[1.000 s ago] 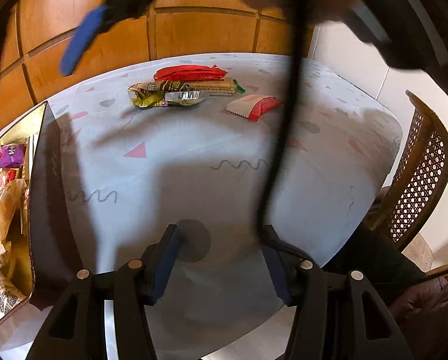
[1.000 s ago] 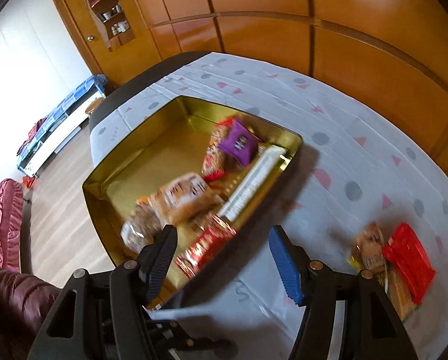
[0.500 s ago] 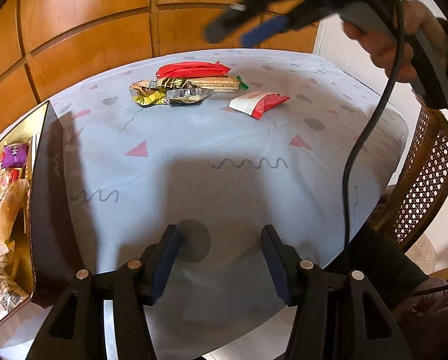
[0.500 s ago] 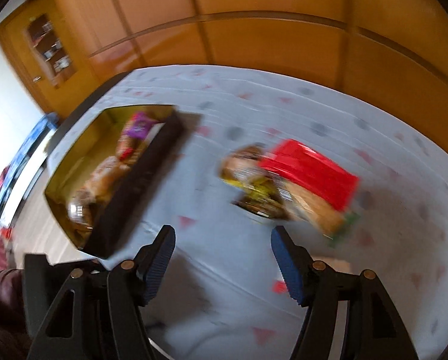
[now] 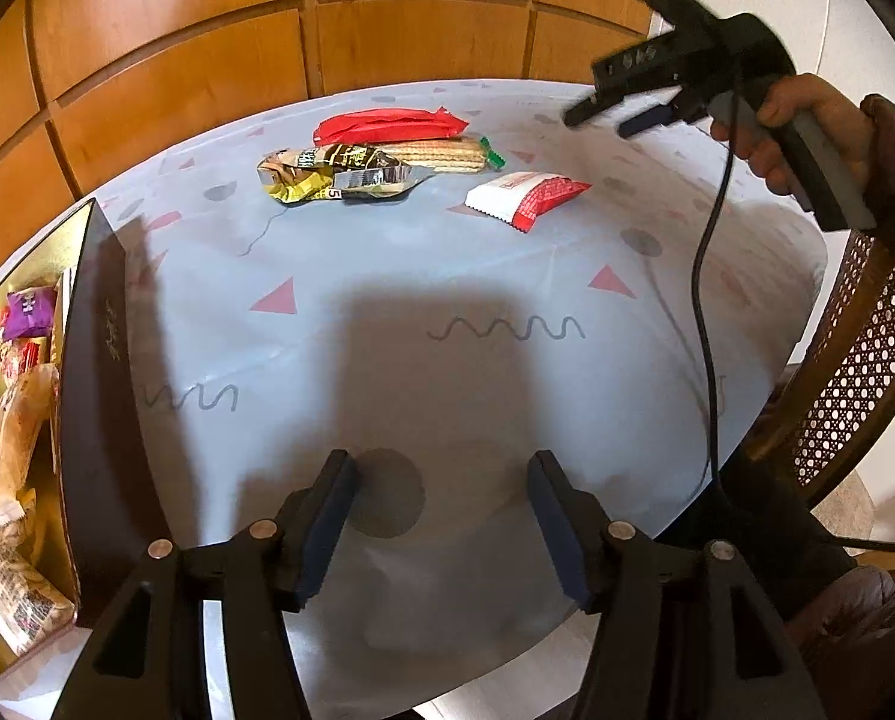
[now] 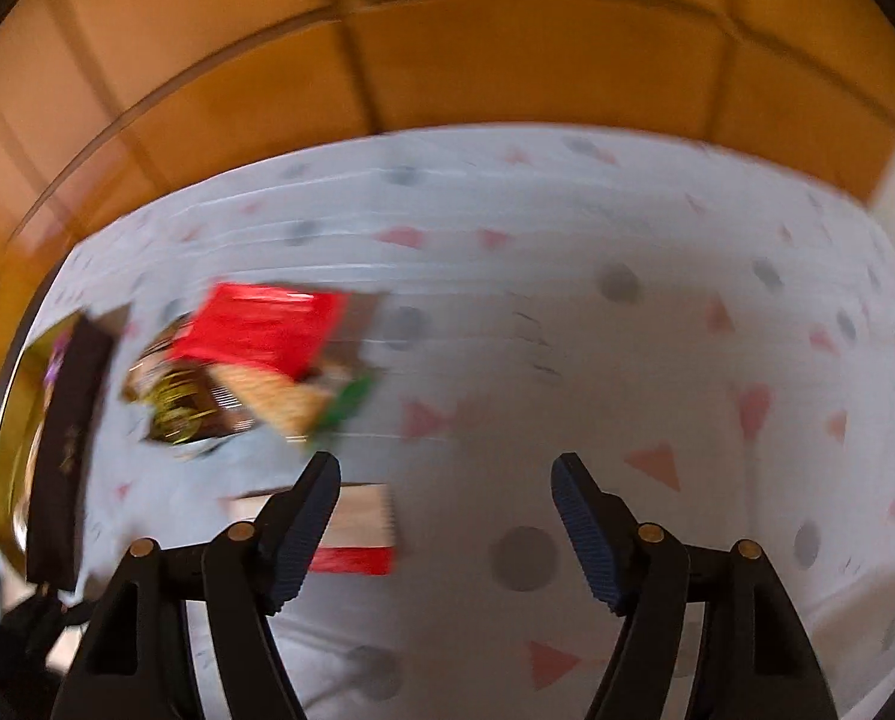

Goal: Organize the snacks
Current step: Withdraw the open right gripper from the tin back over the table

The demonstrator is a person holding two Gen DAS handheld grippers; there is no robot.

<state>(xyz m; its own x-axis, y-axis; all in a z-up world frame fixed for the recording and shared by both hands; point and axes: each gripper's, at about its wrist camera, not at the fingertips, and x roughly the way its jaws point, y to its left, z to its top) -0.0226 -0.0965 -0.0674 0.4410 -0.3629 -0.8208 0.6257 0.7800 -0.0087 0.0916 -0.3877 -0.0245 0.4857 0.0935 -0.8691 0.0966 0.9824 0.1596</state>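
Four snacks lie loose at the far side of my table (image 5: 447,372): a red packet (image 5: 387,125), touching it a wafer pack (image 5: 441,155) and a crumpled gold-and-black wrapper (image 5: 333,175) whose only legible mark is a "5", and slightly apart a red-and-white packet (image 5: 525,197). No brand is readable. My left gripper (image 5: 441,516) hovers low, fingers wide, holding nothing. My right gripper (image 6: 447,516), likewise wide and empty, hangs above the red-and-white packet; that view is blurred. At left, a gold tin (image 5: 96,396) holds a purple pack (image 5: 27,313) and several wrapped breads. A cane chair (image 5: 855,372) stands right.
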